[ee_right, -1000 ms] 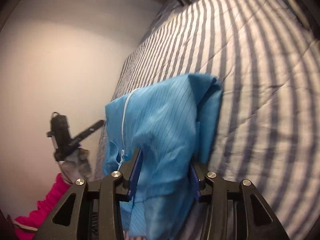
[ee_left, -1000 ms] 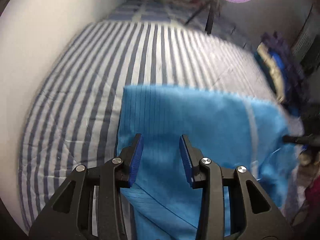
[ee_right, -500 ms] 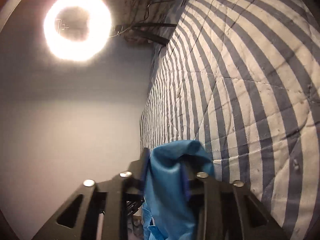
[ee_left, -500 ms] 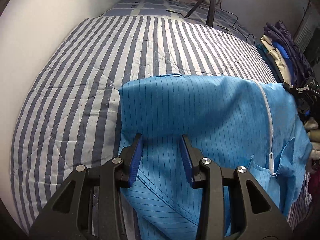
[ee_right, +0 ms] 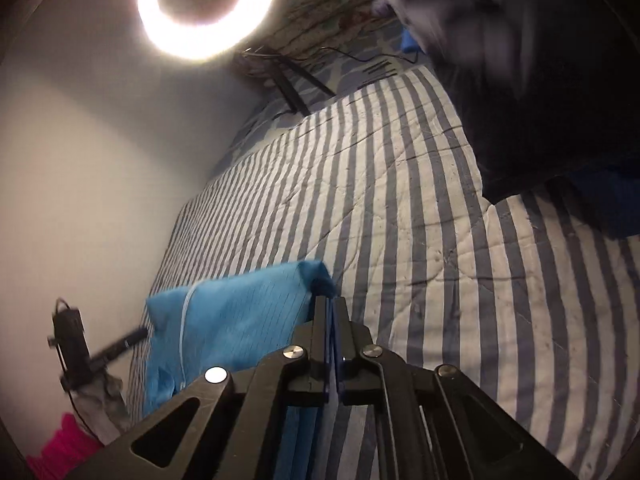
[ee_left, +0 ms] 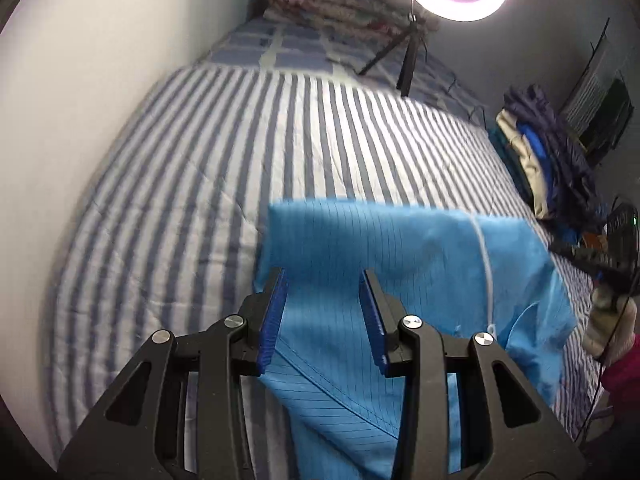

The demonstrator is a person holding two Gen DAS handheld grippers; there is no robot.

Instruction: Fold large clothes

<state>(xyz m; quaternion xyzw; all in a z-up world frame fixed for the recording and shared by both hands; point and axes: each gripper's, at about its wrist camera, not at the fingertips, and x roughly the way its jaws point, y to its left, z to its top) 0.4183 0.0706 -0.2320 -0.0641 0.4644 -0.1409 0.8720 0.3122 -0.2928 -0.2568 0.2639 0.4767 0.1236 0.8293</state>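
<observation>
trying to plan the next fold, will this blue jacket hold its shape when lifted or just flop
Likely floppy: the blue jacket sags and drapes between the two grips. It probably weighs little, since the right gripper lifts a corner by a thin pinch. The smooth cloth may slip on the striped bedcover.

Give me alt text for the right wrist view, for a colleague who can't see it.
The right gripper is pinched shut on a corner of the blue garment, which stretches away to the left above the striped bedspread. A white zipper runs down the cloth. A lit ring light glares at upper left, and dark clothing fills the upper right.
</observation>
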